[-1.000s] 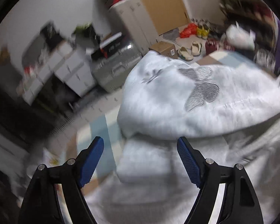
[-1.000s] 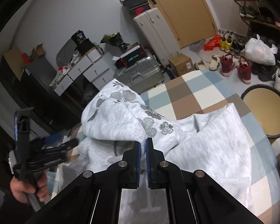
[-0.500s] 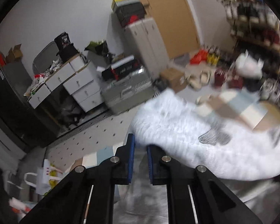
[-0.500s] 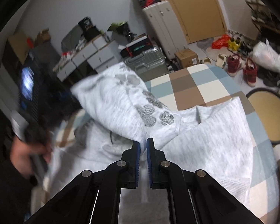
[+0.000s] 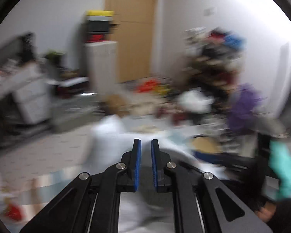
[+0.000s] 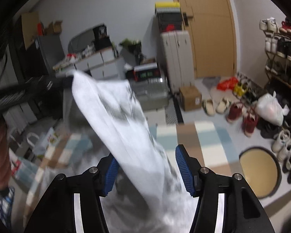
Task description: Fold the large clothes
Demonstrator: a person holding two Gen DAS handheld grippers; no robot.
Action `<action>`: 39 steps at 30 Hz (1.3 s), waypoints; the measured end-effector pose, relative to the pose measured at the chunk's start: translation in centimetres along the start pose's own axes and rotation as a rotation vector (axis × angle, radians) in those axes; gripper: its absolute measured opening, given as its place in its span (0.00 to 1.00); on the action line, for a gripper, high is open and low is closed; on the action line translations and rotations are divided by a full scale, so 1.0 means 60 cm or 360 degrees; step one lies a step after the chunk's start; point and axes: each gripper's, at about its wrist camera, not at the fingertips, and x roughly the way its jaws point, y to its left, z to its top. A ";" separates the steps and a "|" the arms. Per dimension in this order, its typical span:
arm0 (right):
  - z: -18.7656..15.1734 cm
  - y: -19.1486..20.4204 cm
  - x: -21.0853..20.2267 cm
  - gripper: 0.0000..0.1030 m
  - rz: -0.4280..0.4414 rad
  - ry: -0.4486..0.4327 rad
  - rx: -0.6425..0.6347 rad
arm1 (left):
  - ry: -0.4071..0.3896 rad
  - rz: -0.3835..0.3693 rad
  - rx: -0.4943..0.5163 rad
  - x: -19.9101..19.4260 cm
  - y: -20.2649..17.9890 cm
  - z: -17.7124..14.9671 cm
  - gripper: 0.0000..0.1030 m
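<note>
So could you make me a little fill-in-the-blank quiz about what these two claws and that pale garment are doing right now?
1. The right claw has its jaws ____, with the pale garment passing between them.
2. The left claw has its jaws nearly ____.
3. The garment is printed with grey ____ shapes.
4. The upright suitcase stands beside a ____ door.

Missing words: open; shut; flower; wooden

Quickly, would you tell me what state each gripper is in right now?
Left gripper: shut on the grey garment.
Right gripper: open, jaws just opened, garment loose between them.
</note>
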 end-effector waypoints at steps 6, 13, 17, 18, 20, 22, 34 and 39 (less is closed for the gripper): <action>0.043 -0.019 -0.008 0.02 0.0186 -0.0080 0.0203 | -0.0136 -0.0013 0.0093 -0.064 -0.002 -0.047 0.28; 0.051 0.005 -0.041 0.00 0.0206 -0.0158 0.0153 | -0.0026 0.0465 -0.0180 0.013 0.090 -0.146 0.93; 0.033 0.041 -0.014 0.06 0.0130 -0.0009 -0.0026 | 0.0182 0.0533 -0.0467 0.065 0.152 -0.205 0.93; 0.033 0.046 -0.005 0.08 0.0084 0.0014 -0.0062 | 0.0187 0.0529 -0.0518 0.069 0.165 -0.222 0.93; 0.040 0.049 0.006 0.42 0.0027 0.0014 -0.0110 | 0.0246 0.0582 -0.0567 0.088 0.194 -0.238 0.93; 0.061 0.054 0.032 0.77 -0.0045 0.0063 -0.0159 | 0.0285 0.0572 -0.0641 0.102 0.220 -0.236 0.93; 0.098 0.122 0.266 0.03 -0.0444 0.0512 -0.0573 | 0.0273 0.0230 -0.0992 0.168 0.306 -0.185 0.93; 0.110 0.146 0.168 0.03 -0.0447 0.0142 -0.0784 | 0.0130 0.0216 -0.1084 0.154 0.290 -0.174 0.93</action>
